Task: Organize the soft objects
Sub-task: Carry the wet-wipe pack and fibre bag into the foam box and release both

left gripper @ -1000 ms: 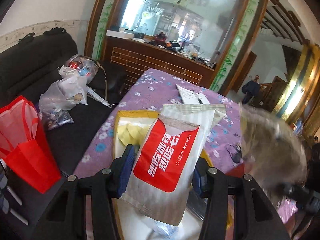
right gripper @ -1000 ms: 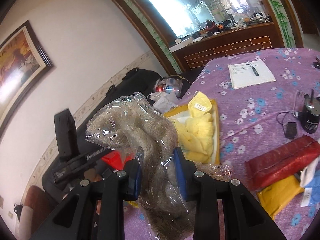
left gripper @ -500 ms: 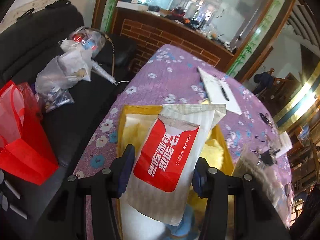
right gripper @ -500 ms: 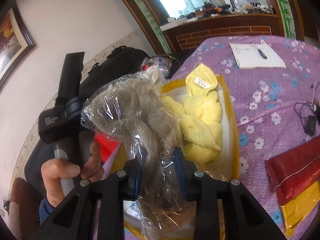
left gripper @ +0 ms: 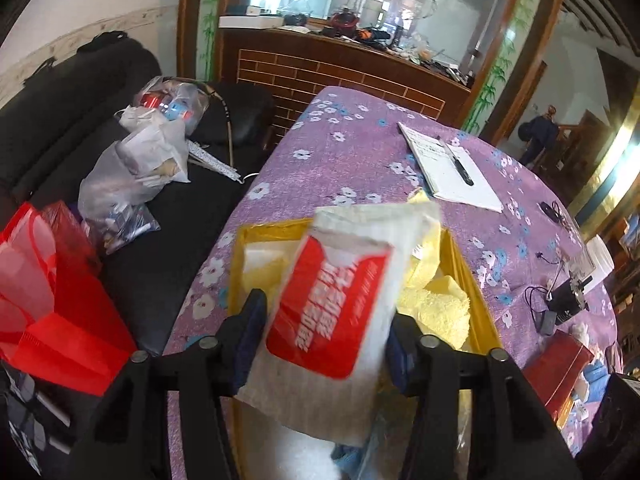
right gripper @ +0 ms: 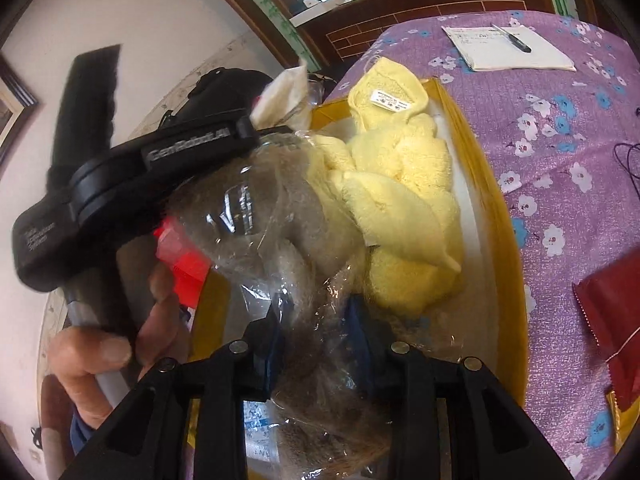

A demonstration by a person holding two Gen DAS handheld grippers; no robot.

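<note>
My left gripper (left gripper: pixel 326 334) is shut on a red-and-white wet wipe pack (left gripper: pixel 340 308) and holds it above the yellow box (left gripper: pixel 474 292) on the purple flowered table. My right gripper (right gripper: pixel 318 334) is shut on a grey plush item wrapped in clear plastic (right gripper: pixel 292 216) and holds it low over the same yellow box (right gripper: pixel 504 216). A yellow fluffy towel (right gripper: pixel 400 192) lies inside the box; it also shows in the left wrist view (left gripper: pixel 436 308). The left gripper's body (right gripper: pixel 132 176) and the hand holding it sit just left of the plush.
A notepad with a pen (left gripper: pixel 450 168) lies on the far table. A red pouch (right gripper: pixel 612 300) lies right of the box. A black device with cables (left gripper: pixel 566 300) stands at right. A black sofa with plastic bags (left gripper: pixel 136 164) and a red bag (left gripper: pixel 44 296) is left.
My right gripper has lowered the wrapped plush down into the yellow box beside the towel. My left gripper has tilted the wet wipe pack and moved closer over the box.
</note>
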